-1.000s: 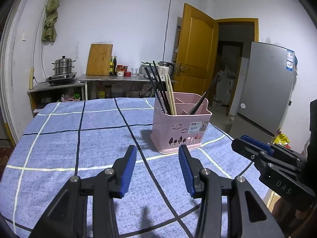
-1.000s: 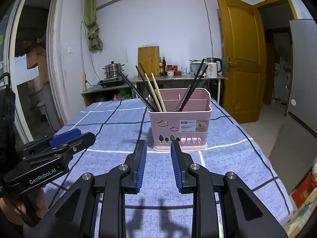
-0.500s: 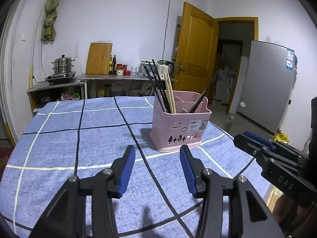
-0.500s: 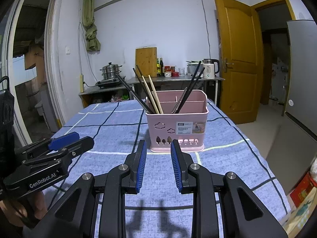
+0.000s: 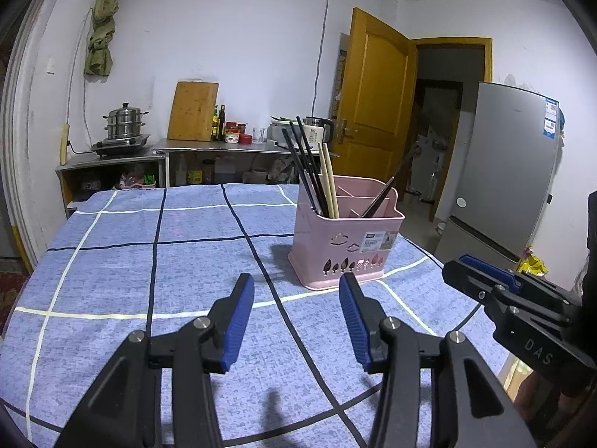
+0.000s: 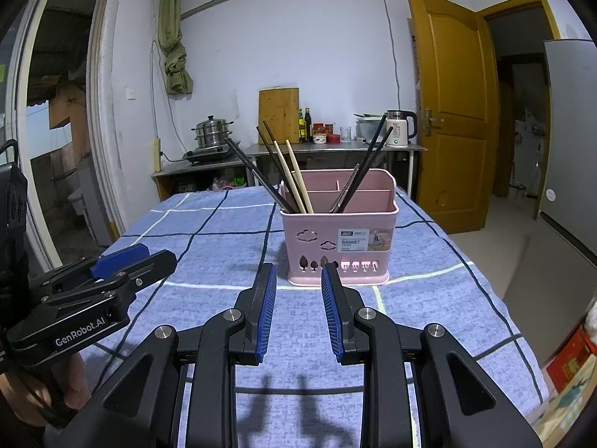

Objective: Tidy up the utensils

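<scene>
The word "BASKET" is printed on the label of the pink basket (image 6: pixel 337 237), which stands on the blue checked tablecloth (image 5: pixel 112 261) and holds black chopsticks (image 6: pixel 367 160) and pale wooden chopsticks (image 6: pixel 294 175). "GenRobot.AI" is read on the left gripper (image 5: pixel 294 298) ("DAS" on the right gripper (image 6: pixel 298 287)). A yellow door (image 6: pixel 451 123) is seen behind. Both grippers are held above the cloth, near the basket, jaws parted with nothing between them.
</scene>
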{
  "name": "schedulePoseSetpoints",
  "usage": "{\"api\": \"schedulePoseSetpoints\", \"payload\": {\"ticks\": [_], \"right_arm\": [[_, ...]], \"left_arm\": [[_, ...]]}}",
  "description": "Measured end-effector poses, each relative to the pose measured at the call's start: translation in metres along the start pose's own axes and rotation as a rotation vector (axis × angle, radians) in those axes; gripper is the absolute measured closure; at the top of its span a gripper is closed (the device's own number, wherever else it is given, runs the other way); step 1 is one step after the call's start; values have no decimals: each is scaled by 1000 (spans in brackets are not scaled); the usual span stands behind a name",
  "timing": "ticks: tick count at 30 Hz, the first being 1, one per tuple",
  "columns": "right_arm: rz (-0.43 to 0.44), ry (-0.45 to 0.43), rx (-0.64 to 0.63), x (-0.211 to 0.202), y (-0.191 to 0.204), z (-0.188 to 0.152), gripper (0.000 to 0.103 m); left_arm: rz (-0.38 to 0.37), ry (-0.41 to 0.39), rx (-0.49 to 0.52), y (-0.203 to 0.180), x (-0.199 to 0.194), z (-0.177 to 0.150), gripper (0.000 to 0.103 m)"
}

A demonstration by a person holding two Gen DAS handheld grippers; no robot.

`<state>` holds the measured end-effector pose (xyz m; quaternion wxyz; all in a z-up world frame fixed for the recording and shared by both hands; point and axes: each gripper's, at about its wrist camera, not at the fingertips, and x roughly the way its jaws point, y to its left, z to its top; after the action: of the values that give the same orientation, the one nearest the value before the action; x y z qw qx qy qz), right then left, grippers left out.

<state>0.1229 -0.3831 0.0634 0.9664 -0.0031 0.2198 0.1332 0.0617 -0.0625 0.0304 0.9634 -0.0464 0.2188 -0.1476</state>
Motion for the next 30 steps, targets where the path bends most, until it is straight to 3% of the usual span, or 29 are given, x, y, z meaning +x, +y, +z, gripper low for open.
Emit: {"api": "schedulePoseSetpoints", "payload": {"ticks": [30], "right_arm": [[4,4,5,2,-2,-2,77]], "left_arm": [[1,6,21,-4,0,-2,52]]}}
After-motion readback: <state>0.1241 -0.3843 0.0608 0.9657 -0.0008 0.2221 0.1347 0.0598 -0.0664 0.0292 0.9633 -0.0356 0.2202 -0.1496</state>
